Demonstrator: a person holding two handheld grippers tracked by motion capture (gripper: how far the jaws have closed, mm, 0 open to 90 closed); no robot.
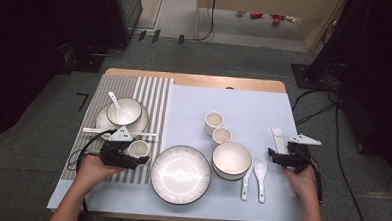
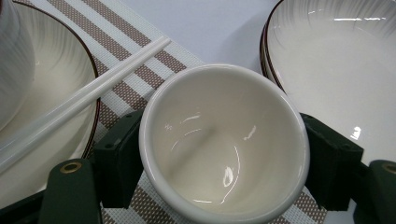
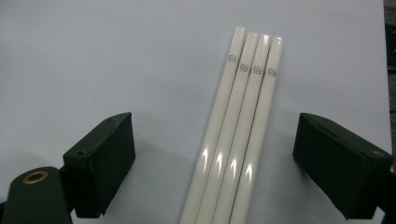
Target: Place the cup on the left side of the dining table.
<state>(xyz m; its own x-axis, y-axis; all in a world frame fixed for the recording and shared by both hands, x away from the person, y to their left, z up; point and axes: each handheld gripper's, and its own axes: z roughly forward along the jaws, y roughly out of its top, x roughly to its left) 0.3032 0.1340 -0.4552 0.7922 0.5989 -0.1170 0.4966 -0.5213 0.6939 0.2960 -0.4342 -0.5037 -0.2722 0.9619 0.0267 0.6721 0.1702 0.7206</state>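
Left gripper (image 1: 141,159) lies low and level on the striped placemat (image 1: 155,91) near the table's front left corner, jaws pointing toward the table's right edge and set on either side of a small white cup (image 1: 138,148). From the left gripper view, the pads sit at the cup's (image 2: 224,144) walls; contact cannot be told. The cup stands upright just beside the large ribbed plate (image 1: 180,174). Left hand (image 1: 92,170) wraps the gripper body from behind, forearm entering from the front edge.

Right gripper (image 3: 215,163), jaws wide apart, straddles four white chopsticks (image 3: 238,135) without touching them, near the table's right edge. Right hand (image 1: 301,180) holds it level.
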